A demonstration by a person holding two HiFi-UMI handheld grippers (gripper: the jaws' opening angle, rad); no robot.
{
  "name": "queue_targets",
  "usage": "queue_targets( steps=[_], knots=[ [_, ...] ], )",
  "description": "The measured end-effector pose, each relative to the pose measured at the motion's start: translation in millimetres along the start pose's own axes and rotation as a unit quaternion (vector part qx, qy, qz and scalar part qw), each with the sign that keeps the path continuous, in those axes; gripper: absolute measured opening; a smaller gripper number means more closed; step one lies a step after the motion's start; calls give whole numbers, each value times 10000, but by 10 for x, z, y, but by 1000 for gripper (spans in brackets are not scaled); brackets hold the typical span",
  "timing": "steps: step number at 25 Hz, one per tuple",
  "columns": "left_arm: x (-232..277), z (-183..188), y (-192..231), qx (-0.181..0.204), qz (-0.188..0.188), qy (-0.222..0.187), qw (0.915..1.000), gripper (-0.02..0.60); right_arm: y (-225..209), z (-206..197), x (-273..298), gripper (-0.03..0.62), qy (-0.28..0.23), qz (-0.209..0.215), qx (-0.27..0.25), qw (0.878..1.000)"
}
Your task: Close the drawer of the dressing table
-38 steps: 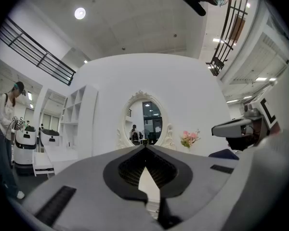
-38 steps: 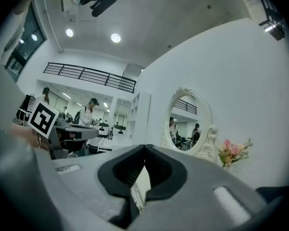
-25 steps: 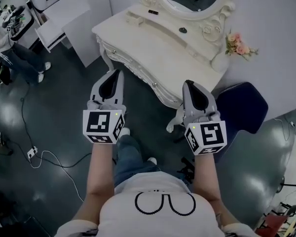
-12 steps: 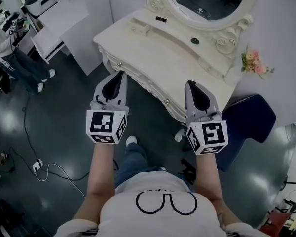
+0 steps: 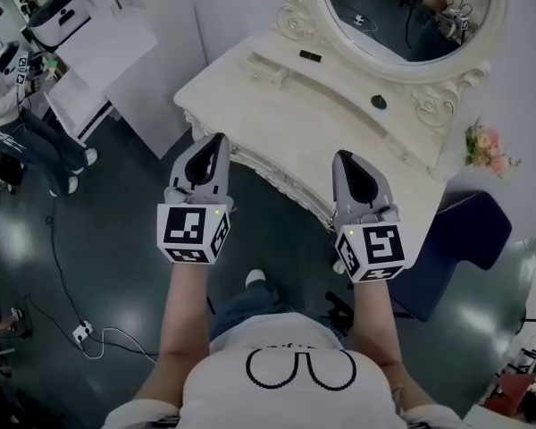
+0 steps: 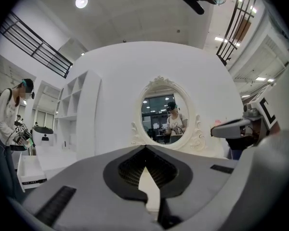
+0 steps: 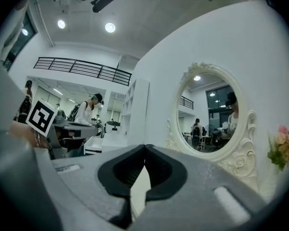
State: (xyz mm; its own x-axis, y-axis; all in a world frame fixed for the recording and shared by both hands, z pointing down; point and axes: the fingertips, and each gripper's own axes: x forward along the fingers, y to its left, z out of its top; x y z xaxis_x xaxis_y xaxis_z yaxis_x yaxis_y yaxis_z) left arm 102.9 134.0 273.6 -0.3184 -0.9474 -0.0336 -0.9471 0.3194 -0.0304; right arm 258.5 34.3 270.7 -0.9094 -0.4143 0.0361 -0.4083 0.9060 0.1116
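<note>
- The dressing table, cream and carved, stands straight ahead of both pairs of jaws. Its curved front edge lies just beyond and below their tips.
- The drawer cannot be picked out for certain. Only the carved front rail shows, in the gap between the two grippers, and from above I cannot tell whether any part of it stands out.
- The left gripper points level at the table's left front corner. Its jaws are clenched tip to tip, with nothing gripped.
- The right gripper points level at the front edge further right. Its jaws are also pressed together and empty. The two grippers are side by side and well apart.
- Through the slit under each pair of closed tips only a cream sliver shows.
- The oval mirror in its scrolled frame rises at the back of the table, ahead of the jaws and somewhat to the right.
- A small dark object lies on the raised back shelf beneath the mirror, beyond the right jaws.
- Pink flowers are to the right of the right jaws, past the table's end.
- A dark blue seat sits low, right of the right gripper.
- A white shelf unit stands left of the table, beyond the left jaws.
- A bystander stands far off to the left, and a cable trails over the dark floor.
</note>
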Motion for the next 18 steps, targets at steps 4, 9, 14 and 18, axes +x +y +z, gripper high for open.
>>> queue_targets(
  steps=[4, 9, 14, 18],
  knots=[
    [183, -41, 307, -27, -110, 8, 9999, -2, 89, -41, 289, 2, 77, -131, 42, 9999],
    [365, -154, 538, -102, -146, 92, 9998, -2, 126, -147, 557, 2, 243, -171, 92, 9995],
    [537, -252, 716, -91, -190, 155, 9997, -2, 104, -228, 883, 2, 257, -163, 262, 9992],
    [740, -307, 914, -94, -179, 168, 9997, -2, 96, -251, 1204, 2, 259, -139, 249, 9993]
  ],
)
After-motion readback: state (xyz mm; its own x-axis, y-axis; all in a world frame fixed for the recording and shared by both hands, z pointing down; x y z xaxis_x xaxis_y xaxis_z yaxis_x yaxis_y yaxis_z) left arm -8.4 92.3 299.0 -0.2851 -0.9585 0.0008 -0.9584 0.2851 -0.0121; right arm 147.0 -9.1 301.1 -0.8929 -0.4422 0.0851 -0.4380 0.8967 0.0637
